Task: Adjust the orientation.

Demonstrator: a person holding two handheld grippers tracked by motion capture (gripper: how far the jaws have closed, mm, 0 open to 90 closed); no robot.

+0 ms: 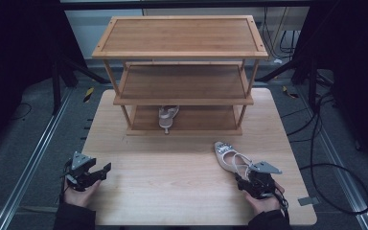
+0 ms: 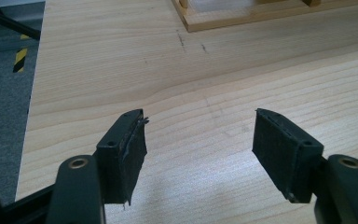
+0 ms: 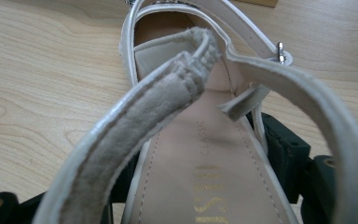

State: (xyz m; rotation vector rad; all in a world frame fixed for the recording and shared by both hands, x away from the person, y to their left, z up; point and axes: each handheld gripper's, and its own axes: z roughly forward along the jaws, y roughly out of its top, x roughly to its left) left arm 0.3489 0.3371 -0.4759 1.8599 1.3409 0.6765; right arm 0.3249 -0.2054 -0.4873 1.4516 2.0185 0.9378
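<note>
1. High view, nearest us: we hold the left gripper point(image 1: 87, 171) low over the pale wood-grain worktop point(image 1: 172, 182) at its near left, a grey three-cornered plate on top and a dark sleeve behind the hand.
2. Left gripper view: our jaws stand spread wide with bare worktop between them; the pads point(image 2: 133, 154) are black, rectangular and rough-faced, the left one frayed at its edge.
3. At the near right, we hold the right gripper point(image 1: 247, 178) at the heel end of a cream-coloured slingback shoe point(image 1: 230, 157) that lies flat on the worktop, its pointed toe aimed away from us and carrying a sparkly ornament.
4. Right gripper view: our jaws sit either side of the shoe's point(image 3: 205, 154) heel end, close against it; we cannot tell whether they actually press. The strap is smooth outside and suede-like inside with visible stitching, there is a small metal buckle, and gold lettering runs along the beige insole.
5. Farther off stands a three-tier bamboo shoe rack point(image 1: 182, 52) with slim posts and rimmed, flat shelves.
6. On its bottom shelf rests a second shoe point(image 1: 167, 116), heel towards us.
</note>
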